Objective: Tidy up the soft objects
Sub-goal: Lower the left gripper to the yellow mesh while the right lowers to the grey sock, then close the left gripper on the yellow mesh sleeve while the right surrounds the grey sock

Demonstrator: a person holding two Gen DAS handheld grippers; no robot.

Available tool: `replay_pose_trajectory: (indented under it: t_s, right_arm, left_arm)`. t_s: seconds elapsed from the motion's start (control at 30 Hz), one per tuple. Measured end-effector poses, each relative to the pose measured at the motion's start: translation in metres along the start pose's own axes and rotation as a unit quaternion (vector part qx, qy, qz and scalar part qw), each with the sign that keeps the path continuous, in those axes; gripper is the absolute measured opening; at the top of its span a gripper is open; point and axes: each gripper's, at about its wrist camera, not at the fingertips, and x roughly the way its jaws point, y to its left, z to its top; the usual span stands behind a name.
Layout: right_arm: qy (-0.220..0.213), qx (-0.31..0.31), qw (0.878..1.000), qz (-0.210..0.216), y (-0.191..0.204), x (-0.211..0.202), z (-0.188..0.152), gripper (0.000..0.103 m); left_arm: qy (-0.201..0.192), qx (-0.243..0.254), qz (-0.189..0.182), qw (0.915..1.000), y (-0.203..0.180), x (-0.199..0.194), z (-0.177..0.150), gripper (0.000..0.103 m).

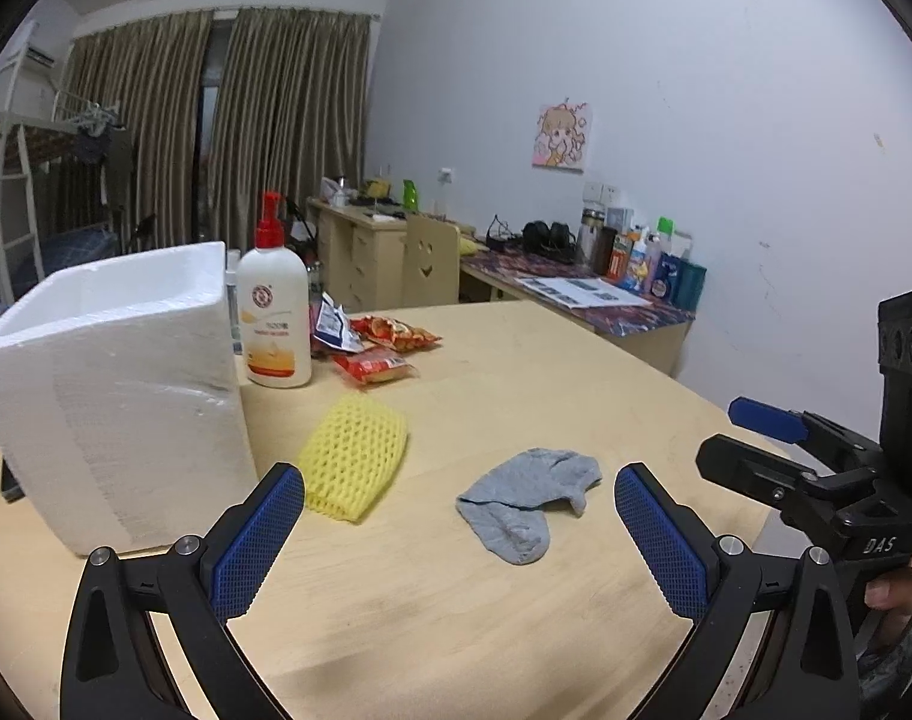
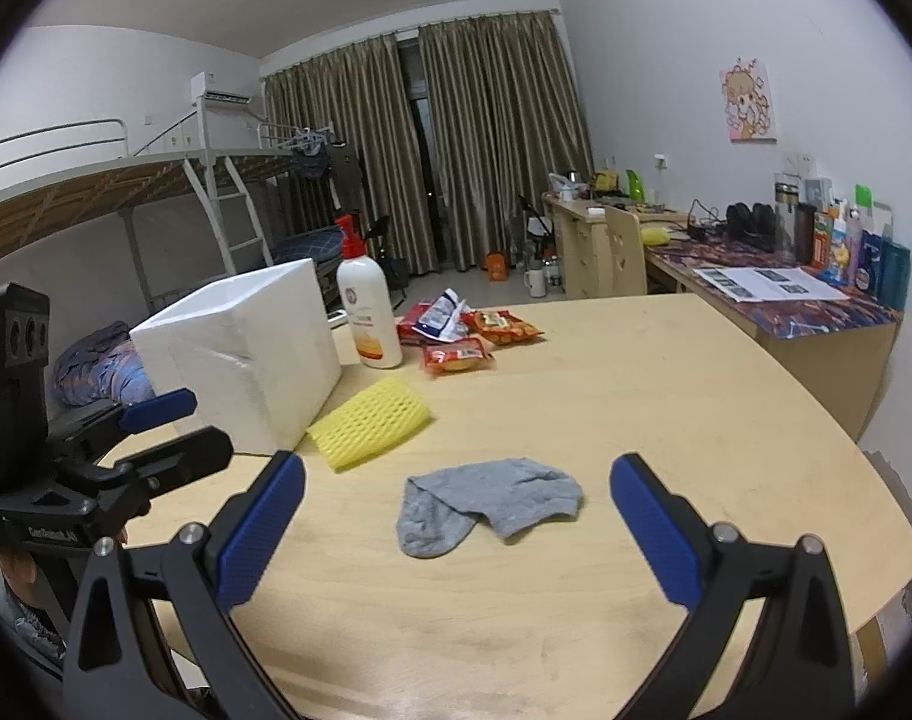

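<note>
A crumpled grey sock (image 1: 525, 501) (image 2: 486, 504) lies on the wooden table (image 1: 516, 372) (image 2: 666, 396). A yellow foam net sleeve (image 1: 354, 456) (image 2: 372, 423) lies beside a white foam box (image 1: 114, 384) (image 2: 246, 348). My left gripper (image 1: 459, 531) is open and empty, just short of the sock; it also shows at the left of the right wrist view (image 2: 168, 426). My right gripper (image 2: 456, 522) is open and empty, with the sock just beyond its fingertips; it shows at the right of the left wrist view (image 1: 750, 438).
A white pump bottle (image 1: 274, 312) (image 2: 369, 312) stands by the box. Several red snack packets (image 1: 384, 348) (image 2: 462, 336) lie behind it. A cluttered desk (image 1: 576, 294) (image 2: 786, 288) and a chair (image 1: 430, 261) stand along the right wall, a bunk bed (image 2: 156, 192) at far left.
</note>
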Motion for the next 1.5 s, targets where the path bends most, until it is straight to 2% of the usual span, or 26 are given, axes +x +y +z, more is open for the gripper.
replay_pose_trajectory:
  t_s: [0.47,0.93,1.27,1.5]
  right_arm:
    - [0.027,0.010,1.000,-0.012,-0.020,0.028,0.002,0.103]
    - [0.061,0.011,0.998,0.007,-0.032,0.054,-0.001,0.103]
    - [0.093,-0.006,0.995,0.035,-0.026,0.075,-0.001,0.103]
    - [0.109,-0.009,0.993,0.051,-0.029,0.088,-0.001,0.103]
  left_arm:
    - [0.052,-0.023,-0.024,0.9981,0.011,0.054,0.008,0.103]
    - [0.089,-0.047,-0.003,0.9949,0.025,0.097,0.016,0.103]
    - [0.106,-0.052,0.041,0.9922,0.039,0.117,0.014,0.103]
    - [0.129,-0.070,0.041,0.9882,0.052,0.130,0.009,0.100]
